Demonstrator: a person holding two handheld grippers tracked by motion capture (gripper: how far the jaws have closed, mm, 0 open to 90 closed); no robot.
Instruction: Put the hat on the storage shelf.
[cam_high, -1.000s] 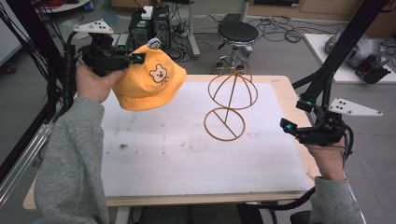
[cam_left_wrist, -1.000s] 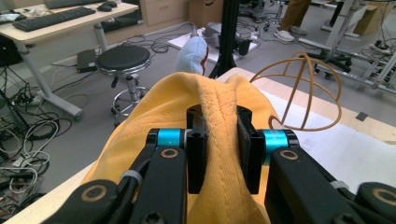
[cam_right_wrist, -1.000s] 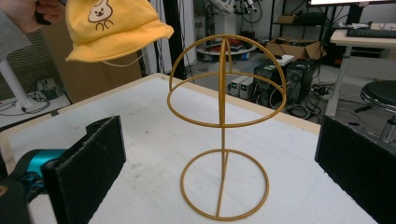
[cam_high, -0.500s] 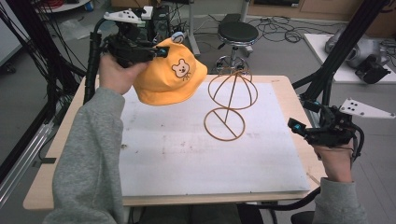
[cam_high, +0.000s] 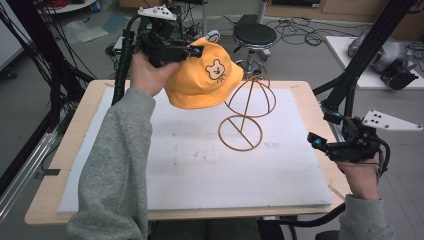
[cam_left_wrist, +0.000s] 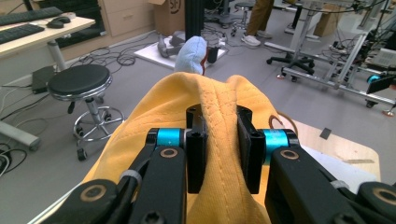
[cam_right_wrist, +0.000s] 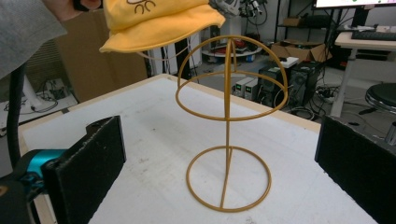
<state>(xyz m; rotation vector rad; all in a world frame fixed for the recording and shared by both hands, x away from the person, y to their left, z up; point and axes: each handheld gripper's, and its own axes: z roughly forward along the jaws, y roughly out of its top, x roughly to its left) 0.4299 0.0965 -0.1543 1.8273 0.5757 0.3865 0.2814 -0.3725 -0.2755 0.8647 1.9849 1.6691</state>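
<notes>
The left gripper (cam_high: 192, 51) holds the yellow hat (cam_high: 205, 75) in the air above the desk's (cam_high: 300, 87) far edge, its jaws closed on a fold of the cloth, which bulges up between the pads in the left gripper view (cam_left_wrist: 224, 154). The hat hangs just beside the dome of the gold wire stand (cam_high: 247, 112); whether its brim touches the wire cannot be told. The right gripper (cam_high: 325, 132) hovers by the desk's right edge, jaws wide apart with nothing between them. In the right gripper view the hat (cam_right_wrist: 159, 21) is cut off at the top.
</notes>
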